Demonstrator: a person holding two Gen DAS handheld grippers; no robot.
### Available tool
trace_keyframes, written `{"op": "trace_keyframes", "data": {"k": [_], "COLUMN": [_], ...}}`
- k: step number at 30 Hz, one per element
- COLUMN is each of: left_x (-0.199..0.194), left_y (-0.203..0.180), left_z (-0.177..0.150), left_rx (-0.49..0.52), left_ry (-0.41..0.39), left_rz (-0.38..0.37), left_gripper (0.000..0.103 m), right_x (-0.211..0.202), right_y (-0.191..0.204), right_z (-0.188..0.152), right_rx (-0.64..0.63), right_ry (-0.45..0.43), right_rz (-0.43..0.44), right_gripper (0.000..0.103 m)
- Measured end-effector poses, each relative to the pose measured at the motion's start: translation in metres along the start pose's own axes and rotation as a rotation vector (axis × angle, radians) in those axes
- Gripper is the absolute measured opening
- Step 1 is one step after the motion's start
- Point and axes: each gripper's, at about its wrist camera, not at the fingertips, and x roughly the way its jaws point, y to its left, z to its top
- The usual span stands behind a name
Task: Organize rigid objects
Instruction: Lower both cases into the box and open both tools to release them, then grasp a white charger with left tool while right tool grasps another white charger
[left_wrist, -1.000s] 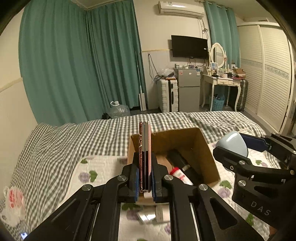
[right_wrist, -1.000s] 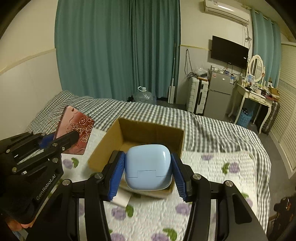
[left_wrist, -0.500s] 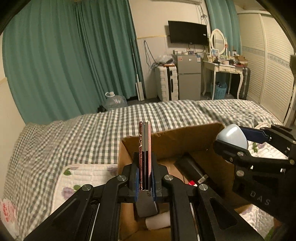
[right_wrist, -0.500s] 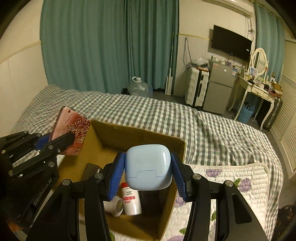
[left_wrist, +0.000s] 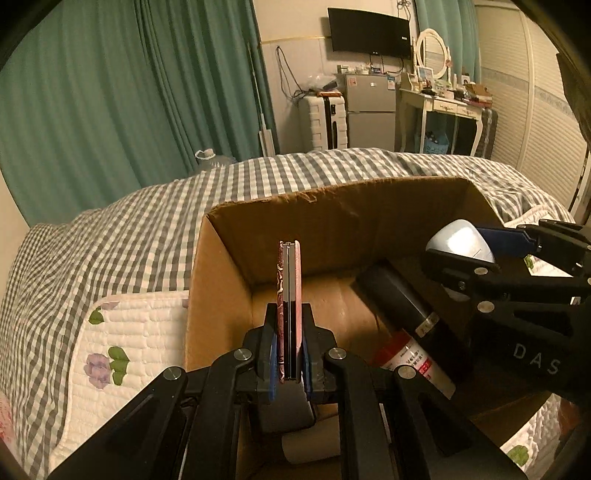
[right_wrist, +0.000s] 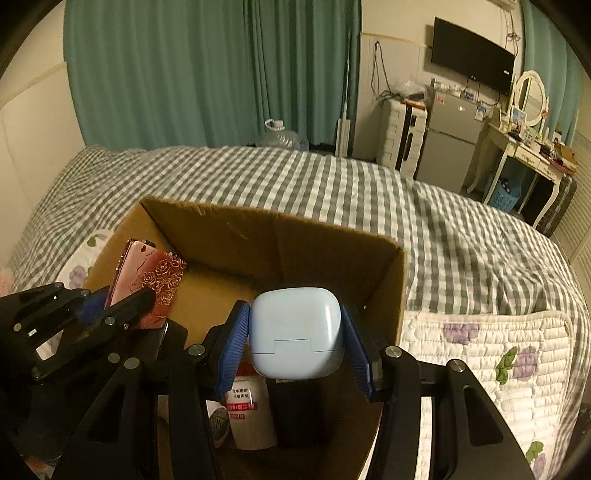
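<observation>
An open cardboard box (left_wrist: 332, 206) (right_wrist: 258, 236) sits on the bed. My left gripper (left_wrist: 290, 354) is shut on a pink rose-patterned phone case (left_wrist: 289, 302), held upright on edge inside the box's left side; the case shows flat in the right wrist view (right_wrist: 155, 280). My right gripper (right_wrist: 295, 343) is shut on a pale blue rounded case (right_wrist: 295, 328) over the box's right side; it also shows in the left wrist view (left_wrist: 458, 242). In the box lie a dark cylinder (left_wrist: 395, 299) and a white bottle with a red label (left_wrist: 413, 362) (right_wrist: 243, 406).
The box rests on a white floral quilt (right_wrist: 480, 354) over a grey checked bedspread (right_wrist: 332, 184). A white cup-like object (left_wrist: 310, 446) lies at the box's near end. Teal curtains, a fridge and a dressing table stand beyond the bed.
Both grippers have moved forward and down over the box. The phone case and the blue case now sit inside the box's opening, and the box contents look much closer.
</observation>
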Motion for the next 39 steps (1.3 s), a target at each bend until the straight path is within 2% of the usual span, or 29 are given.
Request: {"op": "trace_keyframes", "data": {"k": [2,3,4,5,6,7,8,10,13,16,20,25,28,31,39], "left_x": [-0.003,-0.004,-0.008,-0.015,-0.022,-0.030,-0.043,-0.068,-0.105,-0.133,-0.163,-0.173,-0.167,-0.148,-0.088], "left_y": [0.001,0.002,0.003,0.003,0.003,0.002,0.002,0.004,0.006,0.011,0.022,0.033,0.036,0.044,0.049], "left_z": [-0.001,-0.002,-0.004,-0.005,-0.006,-0.005,-0.005,-0.005,-0.008,-0.014,-0.026,-0.049,-0.069,-0.088,-0.126], "left_rx": [-0.016,-0.023,-0.036,-0.039,-0.036,-0.032,-0.031,-0.041,-0.045,-0.048,-0.070,-0.091,-0.095,-0.130,-0.132], "left_ry": [0.012,0.017,0.019,0.007,-0.006,-0.021,-0.048,-0.113,-0.157,-0.178,-0.185,-0.175,-0.154,-0.108,0.001], "left_rz": [-0.006,-0.004,0.006,0.015,0.019,0.024,0.036,0.041,0.030,0.043,0.055,0.068,0.090,0.076,0.079], "left_gripper": [0.013,0.013,0.015,0.018,0.031,0.052,0.058,0.059,0.060,0.061,0.063,0.064,0.064,0.064,0.064], "right_x": [-0.002,-0.006,-0.011,-0.020,-0.027,-0.037,-0.046,-0.066,-0.096,-0.132,-0.173,-0.195,-0.191,-0.175,-0.092], "right_y": [0.000,-0.001,0.000,-0.001,0.000,0.001,0.001,0.002,0.006,0.011,0.021,0.032,0.038,0.043,0.064], "right_z": [-0.002,-0.002,-0.003,-0.003,-0.003,-0.003,-0.002,-0.003,-0.007,-0.015,-0.029,-0.053,-0.072,-0.089,-0.127], "right_rx": [0.008,0.011,0.015,0.018,0.018,0.014,0.011,0.014,0.003,-0.011,-0.011,-0.033,-0.022,0.001,0.005], "right_ry": [-0.003,-0.010,-0.021,-0.039,-0.057,-0.077,-0.090,-0.110,-0.138,-0.176,-0.206,-0.220,-0.210,-0.187,-0.021], "right_rz": [-0.006,-0.006,0.002,-0.010,-0.026,-0.044,-0.053,-0.054,-0.071,-0.098,-0.079,-0.059,-0.035,-0.017,0.070], "right_gripper": [0.054,0.061,0.073,0.076,0.077,0.077,0.078,0.080,0.090,0.091,0.094,0.095,0.095,0.095,0.095]}}
